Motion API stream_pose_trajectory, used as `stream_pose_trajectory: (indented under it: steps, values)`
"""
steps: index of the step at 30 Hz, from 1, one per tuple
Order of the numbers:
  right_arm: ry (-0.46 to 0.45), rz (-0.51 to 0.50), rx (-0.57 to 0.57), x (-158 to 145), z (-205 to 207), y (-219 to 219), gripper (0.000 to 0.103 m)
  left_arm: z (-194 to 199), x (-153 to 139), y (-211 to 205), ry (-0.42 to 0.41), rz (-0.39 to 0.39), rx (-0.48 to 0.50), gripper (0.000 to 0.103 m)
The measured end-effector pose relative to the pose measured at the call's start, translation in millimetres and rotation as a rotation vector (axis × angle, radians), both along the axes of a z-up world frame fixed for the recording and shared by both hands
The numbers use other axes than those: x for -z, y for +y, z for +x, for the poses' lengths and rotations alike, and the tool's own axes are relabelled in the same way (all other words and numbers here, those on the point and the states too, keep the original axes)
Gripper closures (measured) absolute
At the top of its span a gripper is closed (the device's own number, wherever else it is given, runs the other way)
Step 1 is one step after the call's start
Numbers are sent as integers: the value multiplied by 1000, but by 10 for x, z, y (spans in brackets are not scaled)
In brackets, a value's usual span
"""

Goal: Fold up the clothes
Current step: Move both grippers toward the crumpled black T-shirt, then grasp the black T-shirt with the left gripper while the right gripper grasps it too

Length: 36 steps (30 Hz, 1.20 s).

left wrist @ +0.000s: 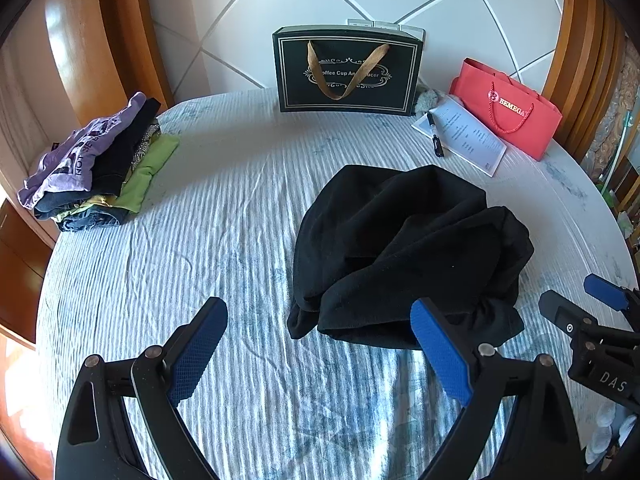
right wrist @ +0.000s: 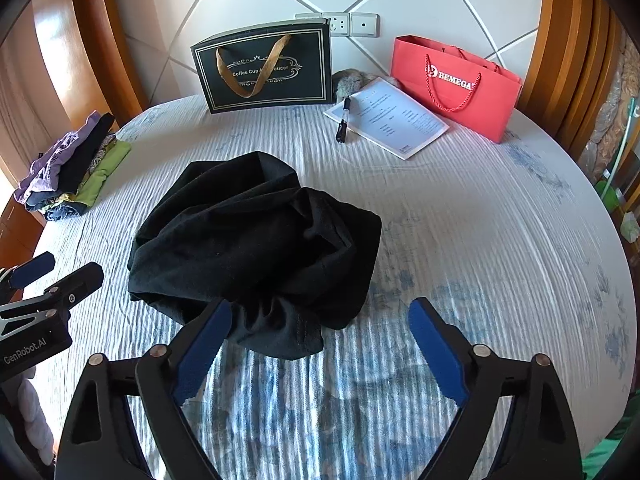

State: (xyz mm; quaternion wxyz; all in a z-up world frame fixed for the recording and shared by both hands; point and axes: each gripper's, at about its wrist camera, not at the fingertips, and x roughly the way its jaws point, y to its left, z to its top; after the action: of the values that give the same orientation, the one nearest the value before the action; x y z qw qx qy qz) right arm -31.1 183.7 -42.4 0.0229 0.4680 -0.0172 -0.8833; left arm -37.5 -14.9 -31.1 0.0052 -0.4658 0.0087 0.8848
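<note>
A crumpled black fabric garment [left wrist: 404,252] lies bunched in a loose heap near the middle of a bed covered with a ribbed white-and-blue patterned bedspread [left wrist: 224,208]. The left tool [left wrist: 318,340], with black arms and blue textured pads, hangs low over the bedspread with its fingers spread wide and nothing between them; its right finger sits just in front of the heap's near edge. The right tool [right wrist: 320,340] is likewise spread apart and holds nothing, its left finger overlapping the garment's near hem in the right wrist view. At the bed's far left edge rests a stack of folded clothes [left wrist: 96,168], a purple printed shirt on top, with black, green and denim pieces below. Against the white quilted headboard stand a black paper gift bag with gold ribbon handles [left wrist: 346,72] and a red paper shopping bag with cord handles [left wrist: 508,108]; between them lies a printed white sheet [left wrist: 464,134] with a black marker pen [left wrist: 435,135] resting on it.
</note>
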Motion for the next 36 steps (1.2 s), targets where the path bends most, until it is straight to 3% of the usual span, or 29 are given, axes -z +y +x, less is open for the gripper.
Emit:
stream_pose_trajectory:
  steps: [17,18,19,21,22,24,25,27,30,36]
  values:
    - [-100,-40,-38,401,-555,30,26,-609,549,210,-110,14,100,10]
    - [-107,-42,-41,428,-591,31,32,-629,599,222,-119,19,106,15]
    - [-114,-45,-43,454,-627,33,39,-646,646,229,-133,28,114,35]
    - [-134,-55,-51,523,-697,35,50,-681,735,239,-162,48,126,63]
    - [-158,-70,-59,589,-725,35,64,-694,761,232,-176,57,126,73]
    - [-188,-67,-67,682,-743,26,80,-697,758,198,-181,68,123,84]
    - [-185,-59,-75,693,-732,23,89,-687,717,177,-173,77,122,89]
    - [-151,-59,-82,622,-685,50,94,-641,561,130,-140,94,120,93]
    - [-27,-73,-63,287,-561,176,97,-532,221,60,-68,125,124,96]
    - [299,-71,-9,-794,-137,519,98,-152,-812,-46,143,205,165,96]
